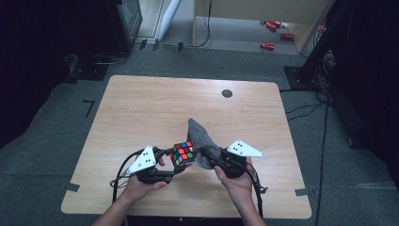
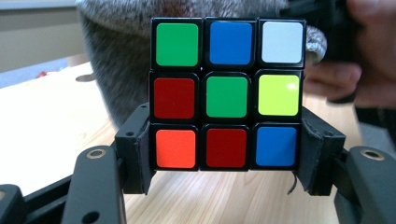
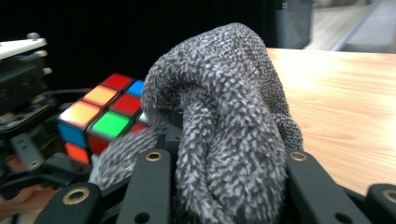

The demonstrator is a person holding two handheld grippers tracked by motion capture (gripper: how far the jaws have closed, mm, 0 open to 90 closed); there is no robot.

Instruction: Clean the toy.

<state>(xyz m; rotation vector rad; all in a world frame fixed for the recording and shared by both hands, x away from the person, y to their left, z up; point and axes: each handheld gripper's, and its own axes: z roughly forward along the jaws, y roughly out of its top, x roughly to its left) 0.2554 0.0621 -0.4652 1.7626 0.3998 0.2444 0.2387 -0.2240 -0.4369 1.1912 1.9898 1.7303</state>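
Both forearms come in from the near edge, and we're right in the thick of it. Left gripper has its jaws clamped on the bottom layer of the puzzle cube, lifted just off the table near the front middle. Right gripper is pinched tight on a bunched grey knitted cloth, which touches the cube's right side and trails away toward the far side of the wood.

Looks like a wipe-down of the cube is in hand. Here's the danger: that left grip sits low, on one layer only, so a firm push from the cloth could twist the upper layers or lever the cube out of the jaws. The knit is loose too — a loop could snag on a cube corner or on the left jaw and drag everything sideways.
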